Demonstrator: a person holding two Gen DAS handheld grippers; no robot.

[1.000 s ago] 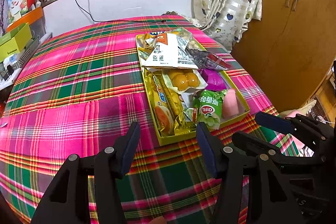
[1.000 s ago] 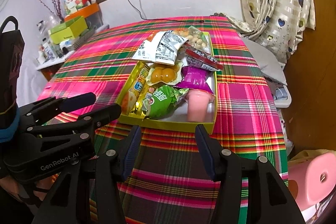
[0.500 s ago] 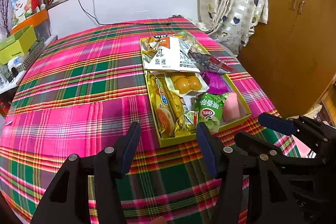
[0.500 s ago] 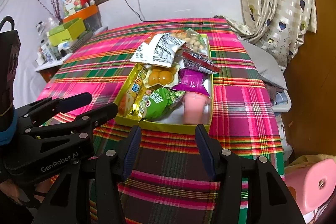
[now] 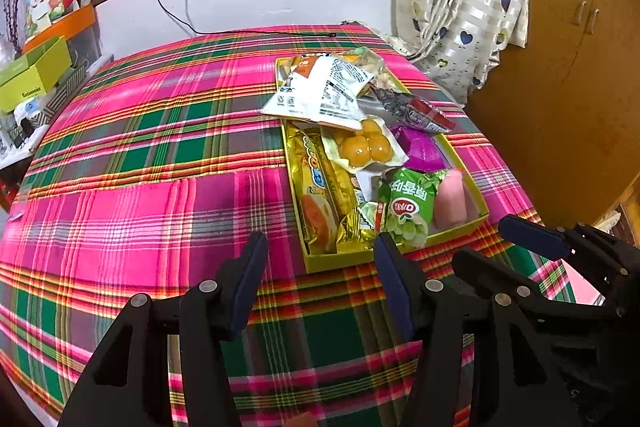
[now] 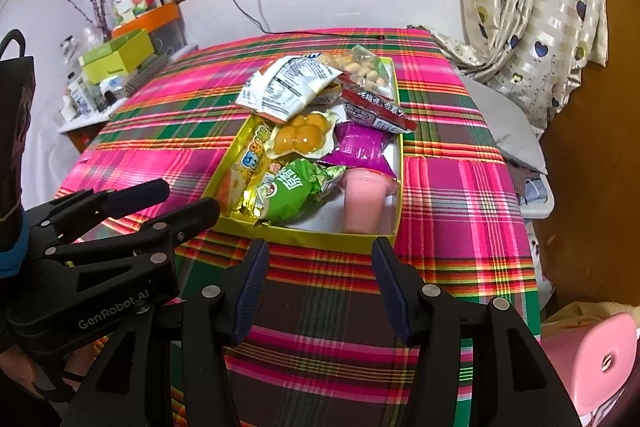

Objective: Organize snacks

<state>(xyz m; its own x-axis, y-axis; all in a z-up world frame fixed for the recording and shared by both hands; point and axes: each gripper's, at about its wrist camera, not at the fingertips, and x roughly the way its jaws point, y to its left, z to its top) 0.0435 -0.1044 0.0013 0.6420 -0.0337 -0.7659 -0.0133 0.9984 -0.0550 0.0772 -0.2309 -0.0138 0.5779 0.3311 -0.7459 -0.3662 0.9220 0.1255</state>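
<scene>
a shallow yellow cardboard tray (image 6: 360, 239) sits on the counter under a pink and green plaid cloth (image 5: 160, 147), toward the right half of it, and its long axis runs from the near edge away toward the barred window. the snacks are all inside or overlapping it: a long gold wrapped cake bar (image 5: 320, 195) lies lengthwise along the tray's left wall, a green crinkled grape candy bag (image 6: 292, 191) and an upright pink jelly cup (image 6: 366, 199) fill the near end, a clear pack of 4 yellow balls (image 6: 300, 137) and a purple foil pouch (image 6: 360, 147) sit in the middle, and a white printed packet (image 5: 320, 91), a dark red wrapper (image 6: 376, 109) and a clear bag of pale nuts (image 6: 360, 67) pile at the far end, the white packet spilling over the left rim. gathering looks done; what seems left is tidying, since the far pile is loose and crooked while the near items lie roughly in line. the left gripper (image 5: 320, 279) hovers just short of the tray's near left corner, fingers spread fairly wide with nothing between them. the right gripper (image 6: 318, 277) hangs just before the near rim, fingers likewise wide apart and empty.
</scene>
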